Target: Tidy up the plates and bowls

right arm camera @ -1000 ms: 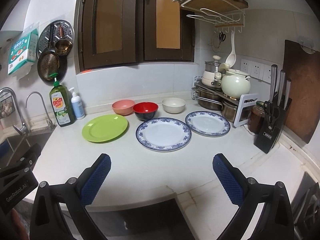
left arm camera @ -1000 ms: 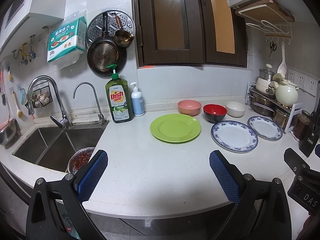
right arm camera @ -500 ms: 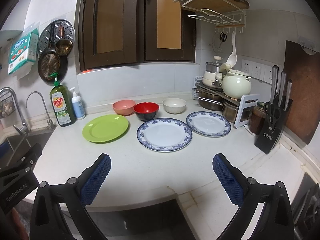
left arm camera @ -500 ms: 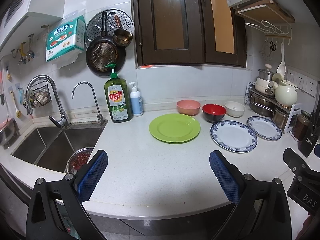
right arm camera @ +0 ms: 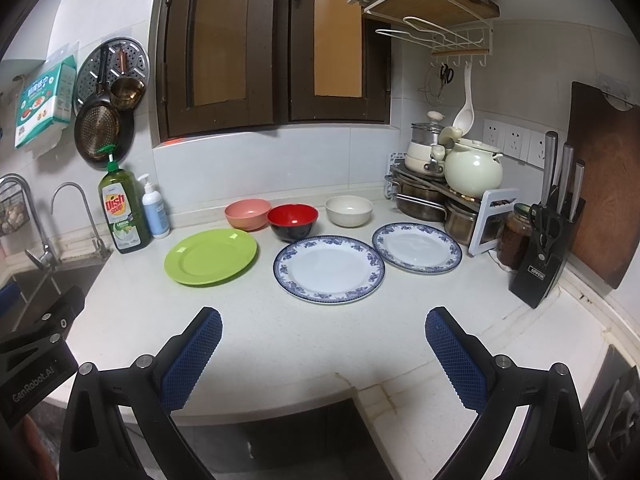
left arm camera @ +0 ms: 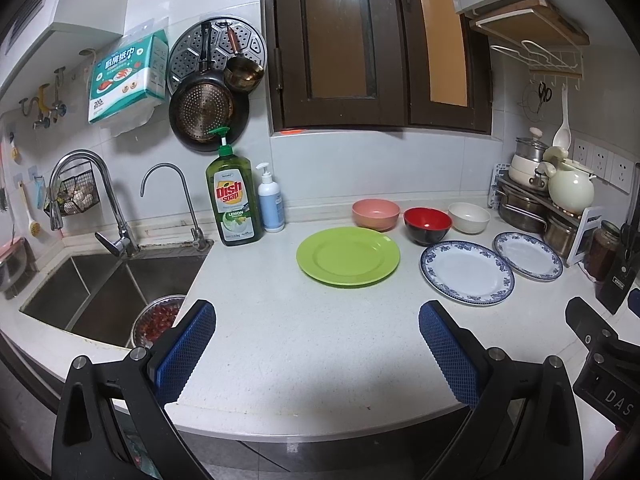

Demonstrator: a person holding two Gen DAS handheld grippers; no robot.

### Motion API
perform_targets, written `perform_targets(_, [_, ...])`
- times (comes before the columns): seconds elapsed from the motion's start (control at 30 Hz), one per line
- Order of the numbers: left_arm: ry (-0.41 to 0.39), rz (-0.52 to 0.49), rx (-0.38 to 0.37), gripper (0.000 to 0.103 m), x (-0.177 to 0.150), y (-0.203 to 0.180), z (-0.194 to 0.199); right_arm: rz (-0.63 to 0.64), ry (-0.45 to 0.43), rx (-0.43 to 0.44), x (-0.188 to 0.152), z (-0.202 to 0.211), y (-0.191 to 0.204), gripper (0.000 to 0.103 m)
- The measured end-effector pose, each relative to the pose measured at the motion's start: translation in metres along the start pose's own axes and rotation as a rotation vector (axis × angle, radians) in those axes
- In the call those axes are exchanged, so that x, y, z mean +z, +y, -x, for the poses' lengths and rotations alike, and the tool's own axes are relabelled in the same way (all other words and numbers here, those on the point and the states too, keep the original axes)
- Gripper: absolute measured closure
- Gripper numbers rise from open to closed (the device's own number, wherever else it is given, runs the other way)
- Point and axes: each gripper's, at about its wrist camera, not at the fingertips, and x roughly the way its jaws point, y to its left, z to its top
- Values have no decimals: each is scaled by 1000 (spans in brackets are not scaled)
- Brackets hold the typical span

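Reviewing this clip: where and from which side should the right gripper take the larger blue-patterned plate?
Probably at the near rim of the larger blue-patterned plate, coming in low from the front. It lies flat on the counter, so only its raised edge offers a pinch. The right gripper is open, facing that edge; the smaller blue plate crowds its right side.
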Motion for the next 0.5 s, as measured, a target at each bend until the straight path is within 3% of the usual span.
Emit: perform_targets(0.5, [7,-5,-11,0,0,-6,-8,-3,10,-10,0,-7,-2,0])
